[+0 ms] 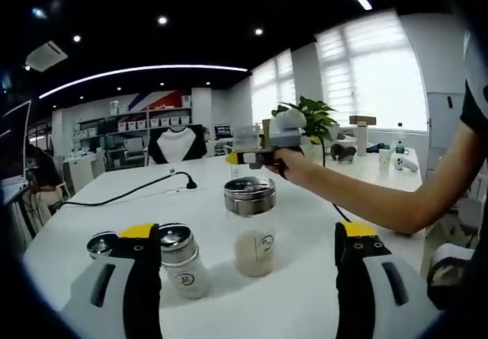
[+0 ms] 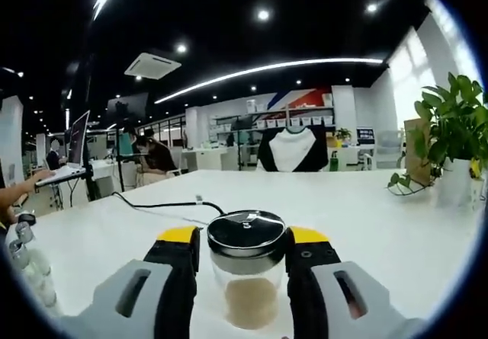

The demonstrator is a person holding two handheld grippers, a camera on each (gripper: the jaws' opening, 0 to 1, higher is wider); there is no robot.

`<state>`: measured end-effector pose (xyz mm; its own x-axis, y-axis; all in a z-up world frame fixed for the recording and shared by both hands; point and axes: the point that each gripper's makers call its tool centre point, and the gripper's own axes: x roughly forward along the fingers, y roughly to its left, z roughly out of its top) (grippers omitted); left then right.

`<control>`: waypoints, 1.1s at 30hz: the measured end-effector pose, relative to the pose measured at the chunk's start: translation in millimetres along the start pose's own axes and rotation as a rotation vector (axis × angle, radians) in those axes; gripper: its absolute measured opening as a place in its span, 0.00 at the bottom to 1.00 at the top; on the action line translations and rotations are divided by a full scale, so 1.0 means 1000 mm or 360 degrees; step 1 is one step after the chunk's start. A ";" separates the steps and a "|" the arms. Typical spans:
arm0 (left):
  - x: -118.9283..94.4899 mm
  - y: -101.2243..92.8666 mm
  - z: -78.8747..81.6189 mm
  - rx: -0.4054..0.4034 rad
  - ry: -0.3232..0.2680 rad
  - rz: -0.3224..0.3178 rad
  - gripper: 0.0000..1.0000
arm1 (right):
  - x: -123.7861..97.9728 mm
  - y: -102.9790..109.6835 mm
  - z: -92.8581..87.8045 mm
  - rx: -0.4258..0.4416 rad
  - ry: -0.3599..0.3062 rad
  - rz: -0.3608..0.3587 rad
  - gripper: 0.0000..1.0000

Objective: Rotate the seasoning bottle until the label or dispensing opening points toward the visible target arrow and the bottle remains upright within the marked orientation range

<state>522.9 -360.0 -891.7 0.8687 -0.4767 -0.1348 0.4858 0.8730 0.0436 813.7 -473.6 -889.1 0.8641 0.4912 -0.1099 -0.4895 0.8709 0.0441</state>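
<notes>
The seasoning bottle [image 2: 248, 278] stands upright on the white table [image 2: 396, 232], and in the right gripper view we see it set squarely between the two jaws of the right gripper [image 2: 248, 278], its shiny metal lid [image 2: 247, 232] level with the yellow jaw tips and a layer of pale powder low inside the clear glass. The jaws sit close against both sides of the bottle, and we take them to be closed on it, though the fisheye bend makes the actual contact hard to confirm. In the left gripper view we see the same seasoning bottle [image 1: 252, 227] from the other side, a small round label facing us, with the right gripper [image 1: 252, 158] reaching in from the right in a person's hand [image 1: 293, 164], above and behind the lid. The left gripper [image 1: 248, 278] has its jaws spread wide and holds nothing; the bottle stands out ahead of them, in the gap between the two jaws but well clear of both. Just beside the left jaw stands a second jar [image 1: 181, 259] with a metal lid, and another lid [image 1: 103, 244] peeks out behind that jaw. A black cable [image 1: 130, 193] runs across the table beyond, and a potted plant [image 2: 450, 137] stands near the far edge.
</notes>
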 end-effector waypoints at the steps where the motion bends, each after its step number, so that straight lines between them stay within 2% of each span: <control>1: 0.000 0.000 -0.001 0.0000 0.0002 -0.0001 1.00 | 0.000 -0.001 -0.002 -0.0003 0.0005 -0.0003 0.41; 7: 0.000 0.002 -0.004 -0.0023 0.0011 -0.0001 1.00 | 0.003 -0.003 -0.003 -0.0070 -0.0012 -0.0018 0.38; 18: -0.001 0.006 -0.002 -0.0045 0.0005 -0.0003 1.00 | 0.002 -0.003 -0.001 -0.0097 -0.0061 -0.0036 0.37; 21: -0.002 0.006 0.001 -0.0025 0.0005 -0.0007 1.00 | -0.003 0.000 0.009 -0.0048 -0.0140 -0.0012 0.37; 26: -0.004 0.007 0.006 -0.0014 -0.0016 -0.0003 1.00 | -0.012 0.004 0.026 -0.0104 -0.0172 -0.0011 0.37; 28: -0.004 0.007 0.007 -0.0003 -0.0017 -0.0003 1.00 | -0.010 -0.001 0.033 -0.0106 -0.0185 -0.0013 0.37; 33: -0.013 0.015 0.009 -0.0017 -0.0030 0.0054 1.00 | -0.034 0.001 0.044 -0.0112 -0.0226 -0.0004 0.37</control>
<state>520.4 -341.6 -880.2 0.8863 -0.4486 -0.1146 0.4551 0.8897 0.0372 788.8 -488.6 -841.7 0.8709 0.4904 0.0321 -0.4898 0.8714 -0.0265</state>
